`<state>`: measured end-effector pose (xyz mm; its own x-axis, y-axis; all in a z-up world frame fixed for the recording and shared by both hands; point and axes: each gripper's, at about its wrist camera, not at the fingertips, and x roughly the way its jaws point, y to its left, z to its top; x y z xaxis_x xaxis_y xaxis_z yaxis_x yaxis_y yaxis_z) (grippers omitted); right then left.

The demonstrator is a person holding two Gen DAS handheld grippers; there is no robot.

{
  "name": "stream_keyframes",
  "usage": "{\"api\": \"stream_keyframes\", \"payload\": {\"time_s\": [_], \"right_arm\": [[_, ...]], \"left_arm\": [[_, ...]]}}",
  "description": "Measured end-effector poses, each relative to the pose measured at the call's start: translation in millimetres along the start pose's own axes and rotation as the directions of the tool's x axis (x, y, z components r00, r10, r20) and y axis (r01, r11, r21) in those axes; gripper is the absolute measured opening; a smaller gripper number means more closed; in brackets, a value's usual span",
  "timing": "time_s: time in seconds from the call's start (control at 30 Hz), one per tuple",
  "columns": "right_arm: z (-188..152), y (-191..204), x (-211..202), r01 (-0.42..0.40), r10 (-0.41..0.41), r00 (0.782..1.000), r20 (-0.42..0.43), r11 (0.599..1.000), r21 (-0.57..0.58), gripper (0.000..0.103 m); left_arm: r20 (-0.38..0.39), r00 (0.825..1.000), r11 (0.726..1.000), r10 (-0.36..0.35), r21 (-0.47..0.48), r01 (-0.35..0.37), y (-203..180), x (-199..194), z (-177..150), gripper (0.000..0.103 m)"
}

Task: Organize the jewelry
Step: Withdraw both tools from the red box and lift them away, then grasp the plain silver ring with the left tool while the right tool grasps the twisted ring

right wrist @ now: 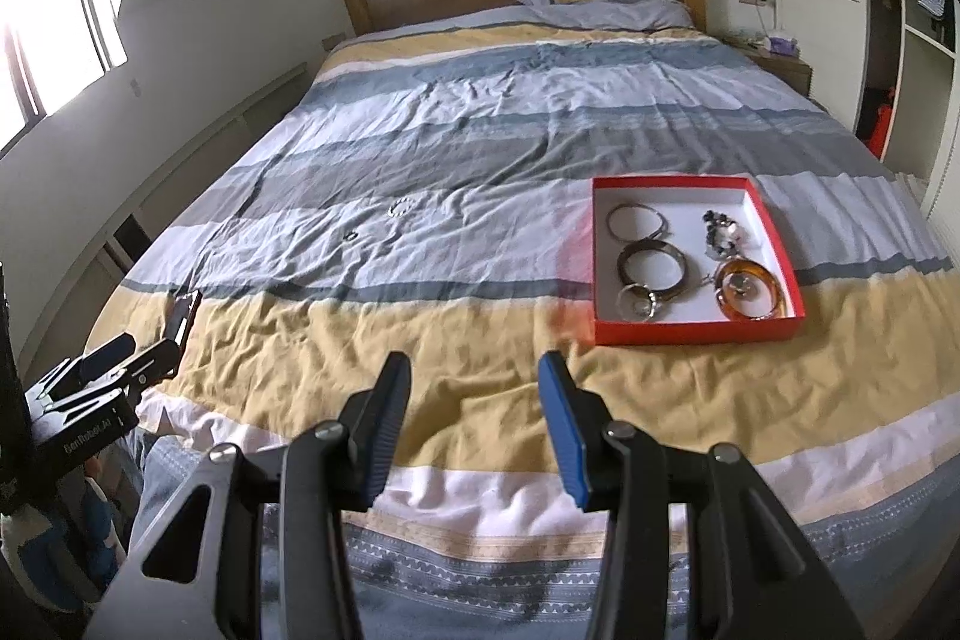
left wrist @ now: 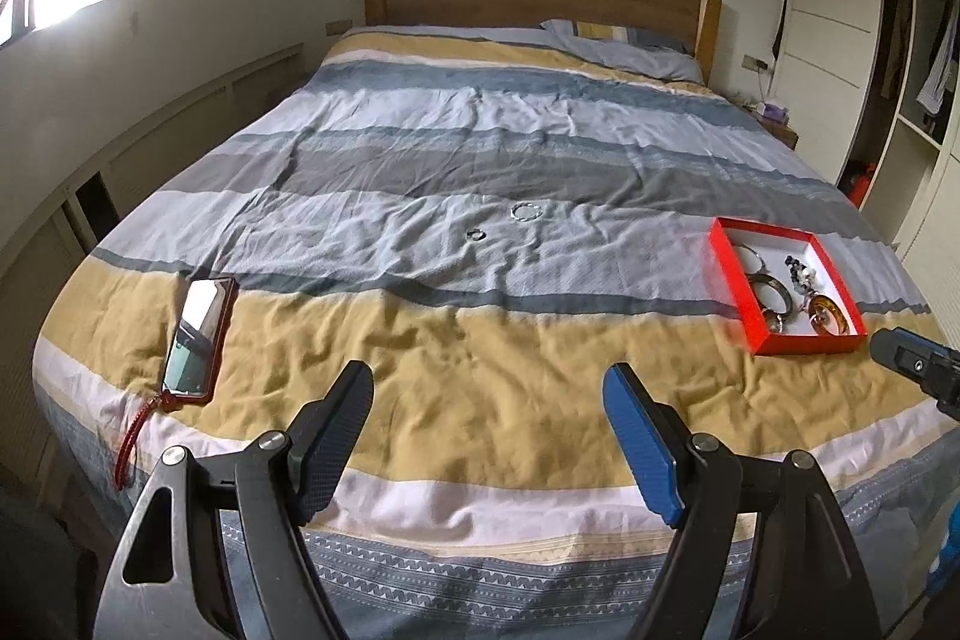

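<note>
Both of our grippers hang over the foot edge of the bed [left wrist: 480, 340]: our left gripper [left wrist: 489, 394] spread wide with nothing between its fingers, our right gripper [right wrist: 474, 382] likewise parted and unloaded. Going left to right, a phone [left wrist: 201, 337] in a red case lies near the left edge on the yellow stripe. A small ring [left wrist: 477, 234] and a silver bracelet [left wrist: 527, 212] lie mid-bed, near each other, with bare cover all around. Well to the right, close to the right edge, sits our red box [right wrist: 696, 331], holding bangles [right wrist: 653, 266], an amber bangle [right wrist: 753, 291] and beads [right wrist: 723, 235].
</note>
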<state>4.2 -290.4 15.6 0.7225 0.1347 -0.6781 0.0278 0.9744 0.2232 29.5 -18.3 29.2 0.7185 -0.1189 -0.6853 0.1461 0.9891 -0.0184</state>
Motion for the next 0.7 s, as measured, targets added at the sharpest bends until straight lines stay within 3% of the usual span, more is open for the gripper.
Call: {"api": "stream_keyframes", "payload": {"time_s": [0.37,0.7], "right_arm": [[1,4,36,-0.019,0.018,0.998,-0.059,1.000,-0.013,0.042],[18,18,103,-0.085,0.075,0.987,-0.142,0.994,-0.067,0.042]], "left_arm": [[-0.017,1.000,1.000,0.014,-0.025,-0.014,16,27,6,0.081],[-0.098,0.995,0.995,-0.018,-0.097,0.008,58,95,7,0.079]]}}
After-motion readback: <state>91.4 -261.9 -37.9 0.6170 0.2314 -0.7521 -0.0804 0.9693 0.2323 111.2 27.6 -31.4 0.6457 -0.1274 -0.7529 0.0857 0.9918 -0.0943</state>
